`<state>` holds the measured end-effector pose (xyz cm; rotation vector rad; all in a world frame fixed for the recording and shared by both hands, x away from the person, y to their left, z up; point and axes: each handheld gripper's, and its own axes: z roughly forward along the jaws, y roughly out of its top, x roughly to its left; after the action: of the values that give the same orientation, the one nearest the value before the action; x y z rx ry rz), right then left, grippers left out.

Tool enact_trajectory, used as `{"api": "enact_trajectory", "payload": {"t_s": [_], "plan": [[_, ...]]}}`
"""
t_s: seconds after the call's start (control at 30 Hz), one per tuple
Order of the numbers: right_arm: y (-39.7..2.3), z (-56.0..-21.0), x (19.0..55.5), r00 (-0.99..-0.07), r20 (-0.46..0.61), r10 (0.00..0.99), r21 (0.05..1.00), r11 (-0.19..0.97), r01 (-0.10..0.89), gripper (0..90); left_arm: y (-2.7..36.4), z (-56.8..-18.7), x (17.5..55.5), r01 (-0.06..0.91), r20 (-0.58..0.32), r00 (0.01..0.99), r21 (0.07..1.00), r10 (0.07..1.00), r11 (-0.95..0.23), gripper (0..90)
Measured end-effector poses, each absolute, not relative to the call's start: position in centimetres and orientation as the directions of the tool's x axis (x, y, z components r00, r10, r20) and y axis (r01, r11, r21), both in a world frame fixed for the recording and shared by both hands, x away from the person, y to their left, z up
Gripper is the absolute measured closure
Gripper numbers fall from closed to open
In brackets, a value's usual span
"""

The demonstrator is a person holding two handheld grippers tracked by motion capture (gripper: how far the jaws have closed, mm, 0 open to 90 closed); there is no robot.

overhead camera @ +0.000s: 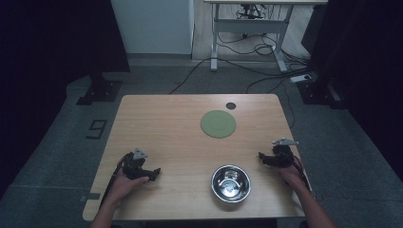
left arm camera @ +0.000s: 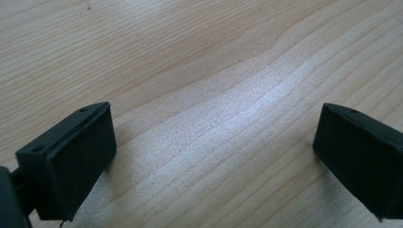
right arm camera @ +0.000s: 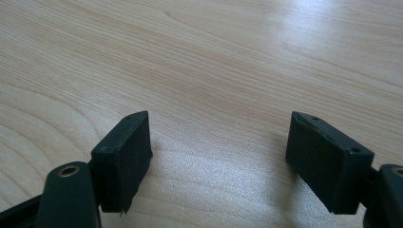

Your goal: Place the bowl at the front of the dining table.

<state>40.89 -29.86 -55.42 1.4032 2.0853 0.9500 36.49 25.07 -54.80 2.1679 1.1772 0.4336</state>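
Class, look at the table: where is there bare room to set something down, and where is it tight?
The far left of the table, left of the green mat, is bare, as is the middle strip between the mat and the metal bowl. It is tightest between the bowl and the right hand-held gripper.

A shiny silver bowl (overhead camera: 230, 183) and a flat green disc (overhead camera: 218, 124) sit on the pale wood-grain table (overhead camera: 161, 123) (streaky lines).
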Motion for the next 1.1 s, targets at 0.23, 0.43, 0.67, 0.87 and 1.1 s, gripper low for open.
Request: {"api": "enact_trajectory", "payload": {"t_s": [0.23, 0.43, 0.67, 0.87, 1.1], "plan": [[-29.9, -55.2, 41.2, -0.38, 0.012, 0.925, 0.73, 0.252, 0.636, 19.3, 25.1, -54.8, 36.6, 0.629, -0.01, 0.553, 0.661, 0.833, -0.409, 0.1], [-30.1, -54.7, 41.5, -0.387, 0.018, 0.922, 0.708, 0.261, 0.656, 20.6, 25.1, -54.8, 36.5, 0.631, -0.009, 0.549, 0.661, 0.836, -0.407, 0.2], [-31.0, -53.5, 41.2, -0.366, 0.067, 0.928, 0.729, 0.205, 0.653, 20.2, 25.1, -54.8, 36.5, 0.633, -0.009, 0.546, 0.66, 0.838, -0.405, 0.2], [-31.3, -52.1, 40.4, -0.374, 0.106, 0.921, 0.759, 0.168, 0.629, 20.1, 25.1, -54.8, 36.5, 0.635, -0.009, 0.542, 0.659, 0.84, -0.403, 0.2], [-30.4, -51.2, 39.7, -0.418, 0.117, 0.901, 0.767, 0.186, 0.614, 21.1, 25.1, -54.8, 36.5, 0.635, -0.009, 0.543, 0.659, 0.84, -0.403, 0.2]]}}
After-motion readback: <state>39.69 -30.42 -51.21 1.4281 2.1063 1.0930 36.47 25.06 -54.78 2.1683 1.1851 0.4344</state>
